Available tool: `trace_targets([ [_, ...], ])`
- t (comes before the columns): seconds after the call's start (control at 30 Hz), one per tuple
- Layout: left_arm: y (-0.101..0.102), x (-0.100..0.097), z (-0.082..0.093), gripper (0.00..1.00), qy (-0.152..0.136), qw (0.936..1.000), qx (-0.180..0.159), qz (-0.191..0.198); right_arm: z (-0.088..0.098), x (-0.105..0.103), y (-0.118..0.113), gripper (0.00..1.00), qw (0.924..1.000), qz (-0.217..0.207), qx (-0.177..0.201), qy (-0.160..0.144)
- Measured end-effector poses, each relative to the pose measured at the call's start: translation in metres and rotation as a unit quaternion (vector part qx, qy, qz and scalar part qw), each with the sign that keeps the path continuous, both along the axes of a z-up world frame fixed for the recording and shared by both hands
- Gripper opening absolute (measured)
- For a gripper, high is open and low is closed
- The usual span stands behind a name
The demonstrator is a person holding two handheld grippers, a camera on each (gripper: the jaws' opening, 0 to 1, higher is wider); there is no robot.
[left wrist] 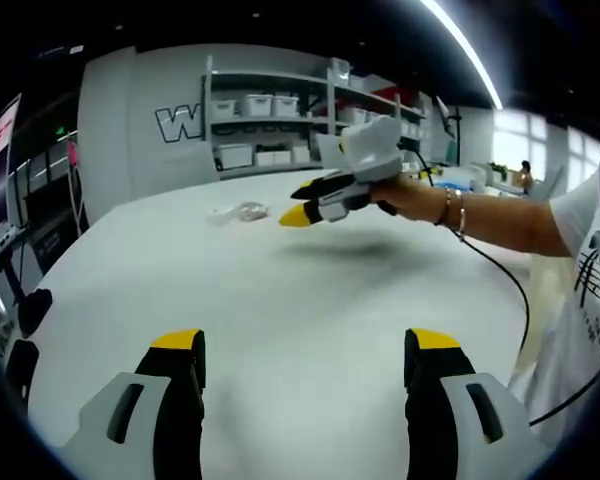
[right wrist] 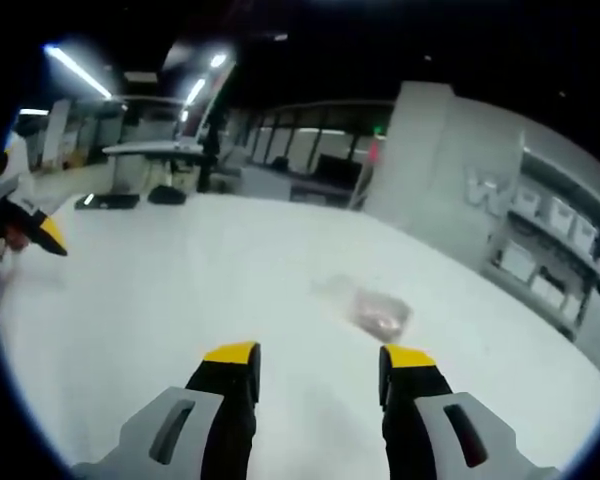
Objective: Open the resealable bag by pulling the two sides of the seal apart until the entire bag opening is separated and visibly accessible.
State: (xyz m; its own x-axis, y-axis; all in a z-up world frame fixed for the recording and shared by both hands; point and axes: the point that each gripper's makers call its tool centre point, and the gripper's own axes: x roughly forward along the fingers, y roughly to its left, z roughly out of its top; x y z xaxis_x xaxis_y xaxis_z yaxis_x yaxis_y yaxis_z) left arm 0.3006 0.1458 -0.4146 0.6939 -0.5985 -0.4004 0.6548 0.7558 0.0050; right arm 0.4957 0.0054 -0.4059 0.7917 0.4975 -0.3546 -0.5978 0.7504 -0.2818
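Left claw [left wrist: 305, 360]: jaws spread wide, grasping nothing, above the smooth white desk [left wrist: 280, 300]. Right claw [right wrist: 318, 365]: jaws parted, empty, held over the desk; in the left gripper view it appears in a person's hand [left wrist: 410, 197], yellow tips forward. Resealable bag [right wrist: 375, 308]: clear, crinkled plastic, lying flat on the desk just beyond the right claw, untouched; contents blurred

My left tongs [left wrist: 305, 360] and right tongs [right wrist: 320, 368] are grey and black with yellow tips; the clear plastic resealable bag [right wrist: 375, 308] looks pinkish on the plain white bench [right wrist: 180, 290].
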Motion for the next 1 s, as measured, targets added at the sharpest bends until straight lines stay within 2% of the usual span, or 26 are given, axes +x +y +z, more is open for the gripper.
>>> trace_targets([
  [0.63, 0.004, -0.003, 0.002, 0.81, 0.000, 1.0000, 0.004, 0.000, -0.004, 0.009, 0.008, 0.44, 0.9996, 0.014, -0.022, -0.006],
  [1.0, 0.005, 0.000, 0.003, 0.81, -0.002, 1.0000, 0.004, 0.000, -0.003, 0.020, 0.012, 0.42, 0.9986, 0.021, -0.043, -0.023],
])
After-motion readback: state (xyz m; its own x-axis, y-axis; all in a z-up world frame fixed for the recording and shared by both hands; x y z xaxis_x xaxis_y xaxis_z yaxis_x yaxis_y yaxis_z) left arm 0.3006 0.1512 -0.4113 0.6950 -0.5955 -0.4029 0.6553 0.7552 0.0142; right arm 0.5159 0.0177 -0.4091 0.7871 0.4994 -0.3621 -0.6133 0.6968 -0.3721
